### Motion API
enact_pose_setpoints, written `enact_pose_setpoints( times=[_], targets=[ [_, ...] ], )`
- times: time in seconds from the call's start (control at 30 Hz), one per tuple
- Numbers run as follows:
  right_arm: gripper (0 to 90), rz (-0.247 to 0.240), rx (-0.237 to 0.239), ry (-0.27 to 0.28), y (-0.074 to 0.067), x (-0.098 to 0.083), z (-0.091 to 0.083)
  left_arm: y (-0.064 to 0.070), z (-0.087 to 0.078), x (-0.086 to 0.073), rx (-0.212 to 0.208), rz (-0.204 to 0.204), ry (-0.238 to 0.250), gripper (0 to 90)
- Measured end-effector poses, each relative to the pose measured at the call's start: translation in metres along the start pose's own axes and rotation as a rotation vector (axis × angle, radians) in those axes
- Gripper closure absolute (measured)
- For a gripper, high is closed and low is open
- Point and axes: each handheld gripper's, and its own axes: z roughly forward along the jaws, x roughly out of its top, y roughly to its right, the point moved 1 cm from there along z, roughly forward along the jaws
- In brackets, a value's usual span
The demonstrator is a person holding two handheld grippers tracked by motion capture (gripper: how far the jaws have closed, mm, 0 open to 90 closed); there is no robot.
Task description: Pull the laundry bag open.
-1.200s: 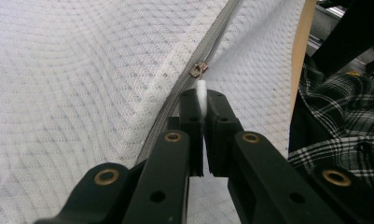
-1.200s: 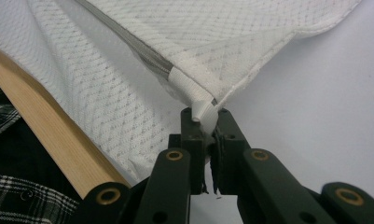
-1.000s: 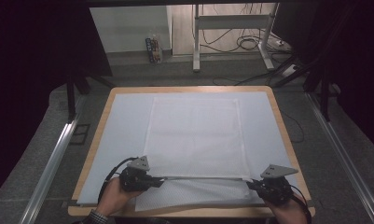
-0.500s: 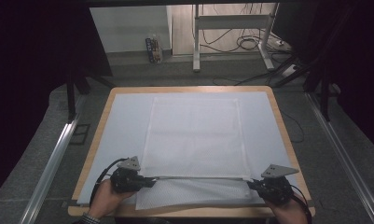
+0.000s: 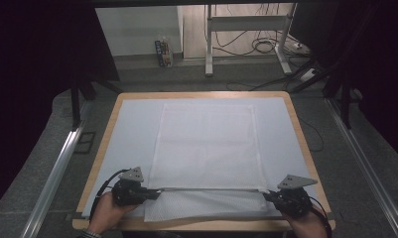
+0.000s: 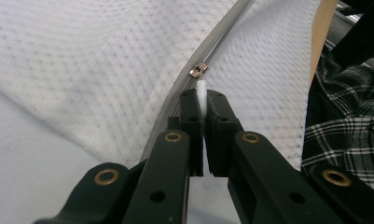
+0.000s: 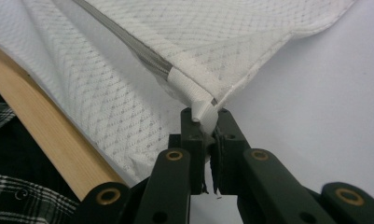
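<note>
Table: (image 5: 305, 144) wooden rim, covered by a pale sheet (image 5: 132, 129).
Bag: (image 5: 206, 144) white mesh, lying flat across the middle of the table and reaching to its near edge — the near flap hangs below the zipper line.
Zipper: (image 5: 211, 189) grey, stretched taut along the near edge between the two grippers; its metal slider (image 6: 198, 70) sits just beyond the left gripper's tips.
Left gripper: (image 5: 154, 193) near-left corner, clenched on the white zipper pull (image 6: 202, 93).
Right gripper: (image 5: 267, 194) near-right corner, clenched on the bag's white corner tab (image 7: 201, 105) — at the zipper's end.
</note>
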Motion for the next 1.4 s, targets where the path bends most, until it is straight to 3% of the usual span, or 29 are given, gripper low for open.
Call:
enact_pose_setpoints(
  times=[0.47,0.7,1.13,1.27,1.4],
  targets=[
    [84.0,-0.013,-0.019,-0.011,-0.001,0.000,0.001,-0.007,-0.015,-0.013,0.034,-0.043,0.026,87.2],
    [84.0,-0.006,-0.019,-0.011,-0.001,0.000,0.001,-0.008,-0.017,-0.015,0.040,-0.044,0.024,87.2],
    [84.1,0.008,-0.026,-0.018,0.002,0.000,0.001,-0.017,-0.029,-0.027,0.073,-0.089,0.039,87.3],
    [84.1,0.005,-0.027,-0.021,0.002,0.000,0.001,-0.017,-0.027,-0.027,0.085,-0.091,0.026,87.3],
    [84.1,0.011,-0.025,-0.027,0.002,0.000,0.002,-0.018,-0.027,-0.027,0.123,-0.091,0.003,87.3]
  ],
)
